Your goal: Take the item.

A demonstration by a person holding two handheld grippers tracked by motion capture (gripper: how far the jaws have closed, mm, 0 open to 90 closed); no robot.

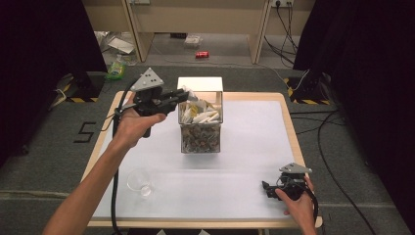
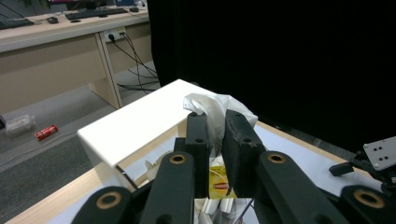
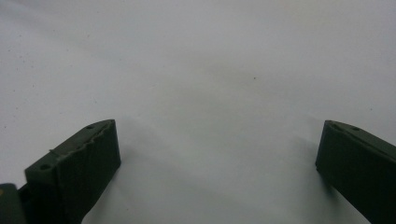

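Left gripper [image 1: 182, 96] is held above the clear box [image 1: 201, 128], jaws pinched on a white packet [image 2: 212, 109] for lifting out; glass [image 1: 139, 181] is noted left-front of the box; right gripper [image 1: 268, 188] is rested right-front on the counter [image 1: 254, 147], jaws wide, empty.

This is an office turned recording lab: black curtains [image 1: 44, 34] hang left and right, hazard-striped stand feet [image 1: 301, 95] sit on grey carpet [image 1: 342, 205], cables [image 1: 333, 161] snake across the floor on the right, and beige desks [image 1: 195, 19] with wall sockets [image 1: 281, 3] stand beyond the white-topped worktop [image 1: 254, 147].
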